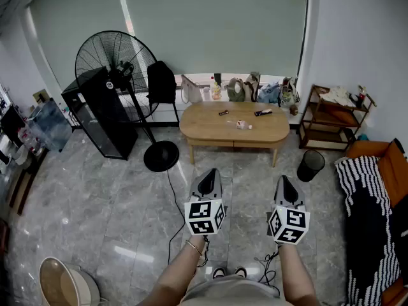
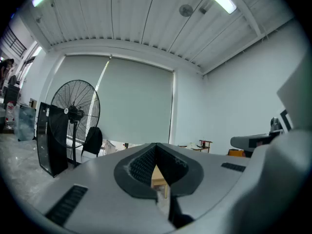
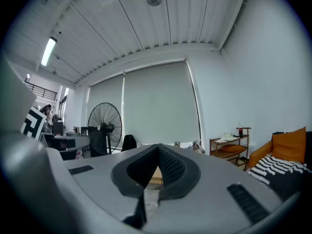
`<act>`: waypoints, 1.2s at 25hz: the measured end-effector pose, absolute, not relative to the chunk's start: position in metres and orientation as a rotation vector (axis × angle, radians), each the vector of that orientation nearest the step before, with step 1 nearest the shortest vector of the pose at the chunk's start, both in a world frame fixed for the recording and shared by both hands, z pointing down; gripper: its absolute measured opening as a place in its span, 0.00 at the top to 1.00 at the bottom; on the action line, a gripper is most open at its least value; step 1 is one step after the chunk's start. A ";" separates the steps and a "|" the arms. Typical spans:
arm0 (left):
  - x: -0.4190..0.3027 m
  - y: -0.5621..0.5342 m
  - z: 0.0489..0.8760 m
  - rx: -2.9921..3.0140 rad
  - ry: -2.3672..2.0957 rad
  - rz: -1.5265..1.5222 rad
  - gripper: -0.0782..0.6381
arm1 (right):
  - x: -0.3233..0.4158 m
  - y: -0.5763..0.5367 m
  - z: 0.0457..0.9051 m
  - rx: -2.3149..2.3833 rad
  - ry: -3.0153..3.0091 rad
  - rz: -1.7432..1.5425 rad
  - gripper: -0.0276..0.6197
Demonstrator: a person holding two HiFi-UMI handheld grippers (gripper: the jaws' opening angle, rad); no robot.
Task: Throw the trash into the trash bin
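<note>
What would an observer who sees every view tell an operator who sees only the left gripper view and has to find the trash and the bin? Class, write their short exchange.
Operator: My view shows no bin. Where is it?
Observer: The black trash bin stands on the floor just off the right end of the wooden table, in front of the shelf unit.
Operator: Is anything lying on the table?
Observer: A small crumpled pinkish piece lies near the middle of the tabletop. Behind it are a small dark item and a longer dark item. I cannot tell which of them are trash.
</note>
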State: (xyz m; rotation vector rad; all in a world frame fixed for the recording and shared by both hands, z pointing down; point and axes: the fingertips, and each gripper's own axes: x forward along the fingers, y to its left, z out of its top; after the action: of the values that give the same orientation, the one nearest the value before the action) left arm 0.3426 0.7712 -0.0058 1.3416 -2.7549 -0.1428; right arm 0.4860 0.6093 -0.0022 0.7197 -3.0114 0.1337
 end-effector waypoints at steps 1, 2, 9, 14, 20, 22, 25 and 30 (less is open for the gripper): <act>0.341 0.772 -0.006 1.339 -2.755 -0.144 0.88 | 0.485 0.610 -0.003 0.721 -3.012 0.133 0.95; 0.339 0.774 -0.005 1.336 -2.755 -0.144 0.88 | 0.484 0.611 -0.003 0.722 -3.012 0.132 0.95; 0.338 0.777 -0.004 1.331 -2.758 -0.145 0.88 | 0.485 0.612 -0.001 0.729 -3.006 0.118 0.95; 0.339 0.777 -0.003 1.334 -2.754 -0.142 0.88 | 0.486 0.615 0.002 0.707 -3.025 0.167 0.95; 0.341 0.779 -0.003 1.317 -2.762 -0.147 0.88 | 0.491 0.611 0.001 0.731 -3.037 0.186 0.95; 0.340 0.779 -0.002 1.306 -2.764 -0.152 0.88 | 0.492 0.608 0.000 0.729 -3.042 0.191 0.94; 0.337 0.779 0.000 1.281 -2.770 -0.159 0.88 | 0.492 0.602 -0.001 0.709 -3.042 0.220 0.86; 0.334 0.776 0.004 1.241 -2.784 -0.162 0.88 | 0.497 0.586 0.000 0.720 -3.042 0.207 0.75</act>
State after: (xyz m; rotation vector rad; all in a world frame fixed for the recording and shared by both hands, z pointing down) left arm 0.3337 0.7760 0.0035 1.2414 -2.7835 -0.1615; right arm 0.4968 0.5862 -0.0001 0.7198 -3.0418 0.2074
